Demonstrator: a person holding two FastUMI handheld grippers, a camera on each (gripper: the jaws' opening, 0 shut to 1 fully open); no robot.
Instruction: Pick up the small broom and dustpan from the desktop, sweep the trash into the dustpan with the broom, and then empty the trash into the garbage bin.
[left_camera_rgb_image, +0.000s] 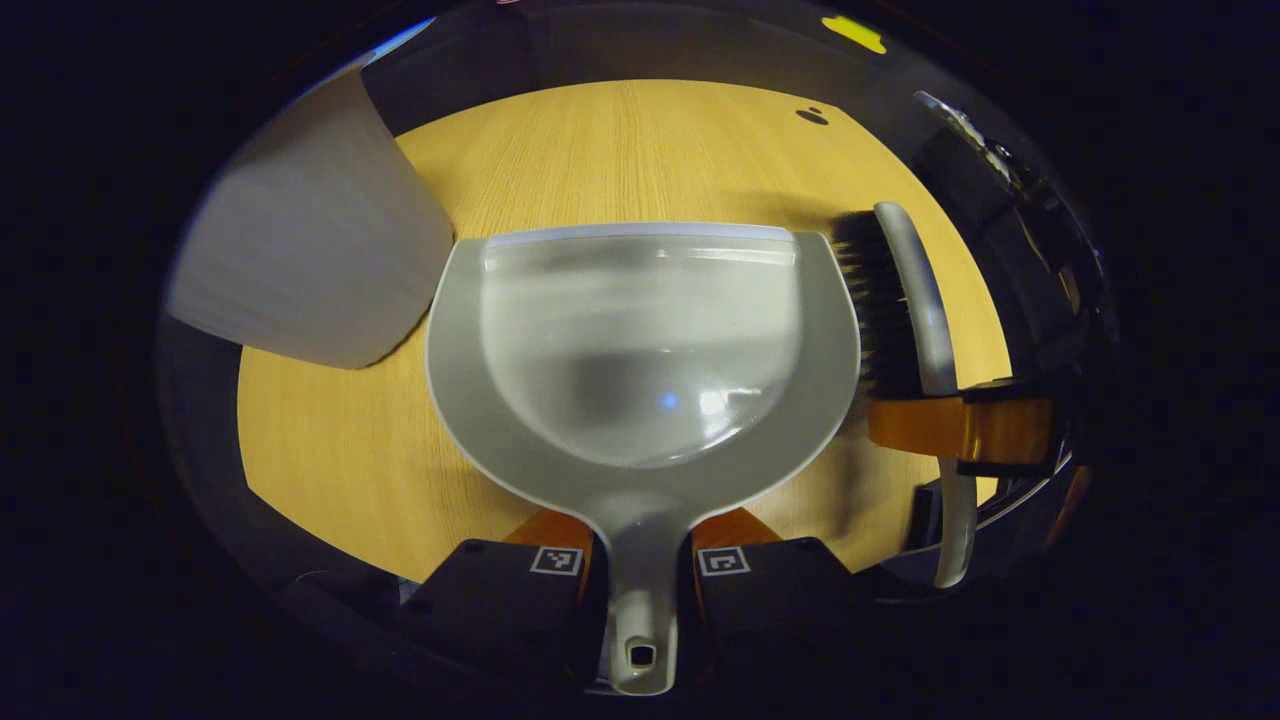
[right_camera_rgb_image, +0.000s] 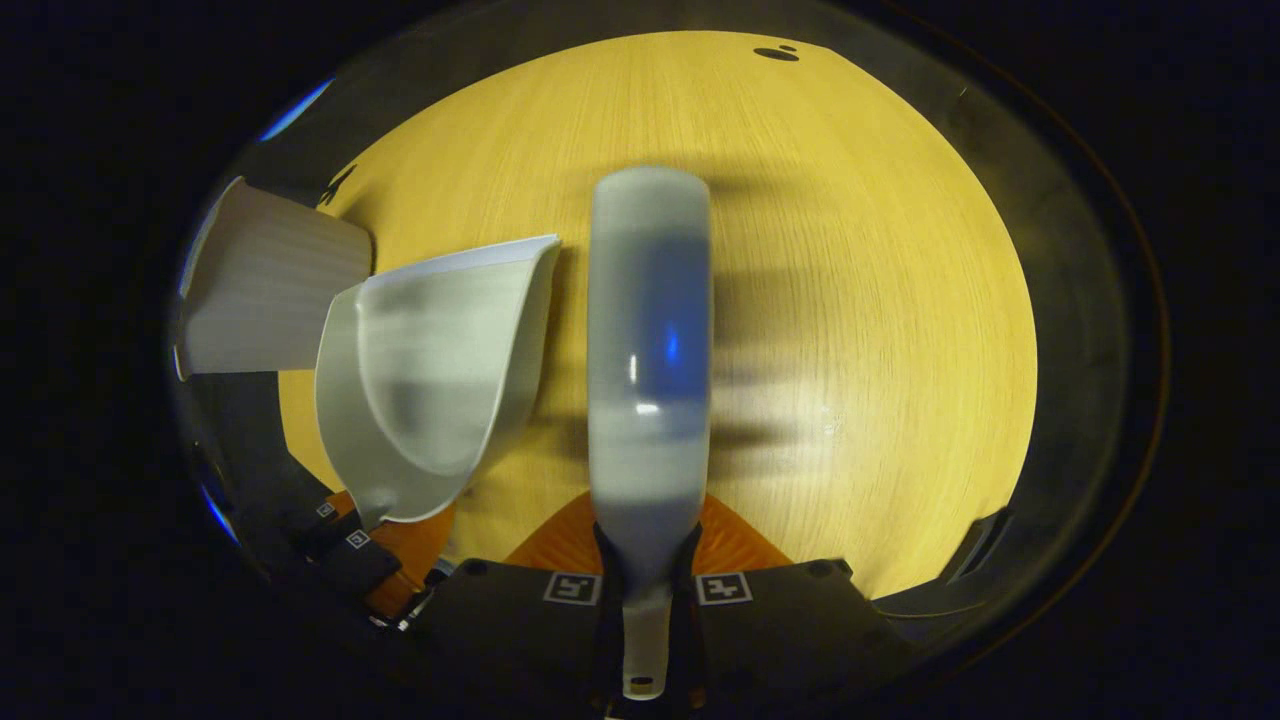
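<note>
While your left hand-held gripper (left_camera_rgb_image: 640, 570) clamps the dustpan (left_camera_rgb_image: 640, 340) handle, its mouth points straight ahead over the tabletop (left_camera_rgb_image: 620, 150); your right hand-held gripper (right_camera_rgb_image: 648, 585) grips the broom (right_camera_rgb_image: 650, 340), lengthwise forward, just right of the pan, bin (left_camera_rgb_image: 310, 240) far left

A light wood-grain counter (left_camera_rgb_image: 620, 150) carries the things. A pale grey bin (left_camera_rgb_image: 310, 250) stands at its left edge. A grey dustpan (left_camera_rgb_image: 640, 340) sits beside it, front lip towards the counter's far side.
</note>
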